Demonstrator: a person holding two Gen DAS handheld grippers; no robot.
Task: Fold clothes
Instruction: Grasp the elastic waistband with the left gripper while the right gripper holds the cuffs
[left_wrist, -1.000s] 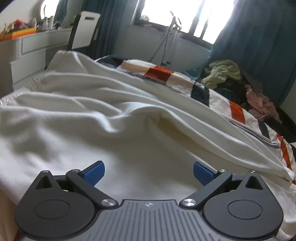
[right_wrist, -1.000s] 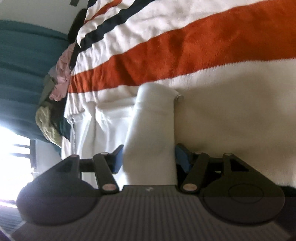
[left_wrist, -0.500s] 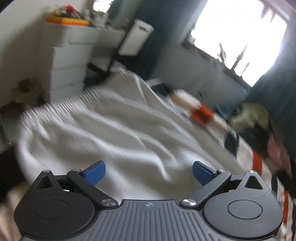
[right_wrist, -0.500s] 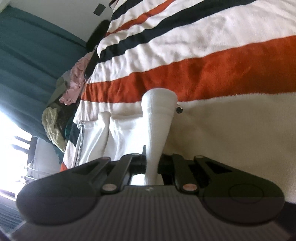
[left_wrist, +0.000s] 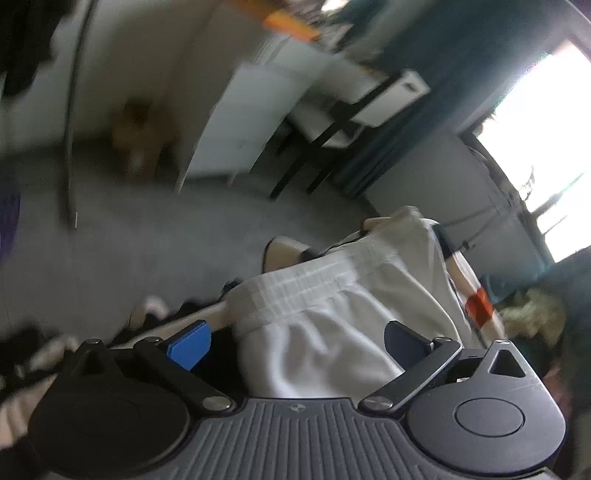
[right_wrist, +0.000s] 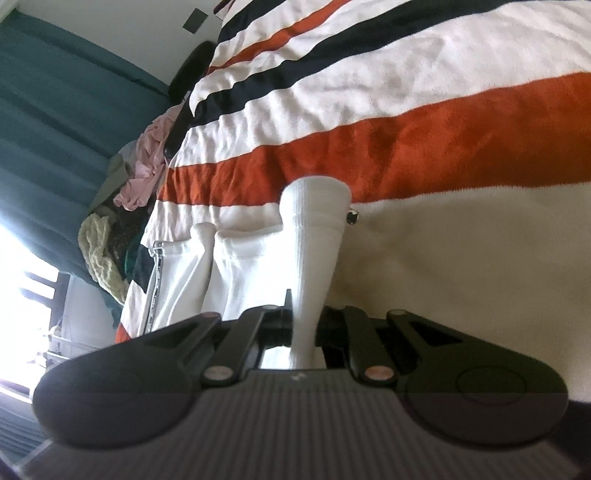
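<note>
We see the bed's striped blanket (right_wrist: 424, 122) carrying the white garment (right_wrist: 236, 269). Our right gripper (right_wrist: 303, 325) has its jaws clamped on a bunched fold of it. Our left gripper (left_wrist: 295, 345) hangs with jaws wide apart over the garment's elastic waistband (left_wrist: 306, 280).
</note>
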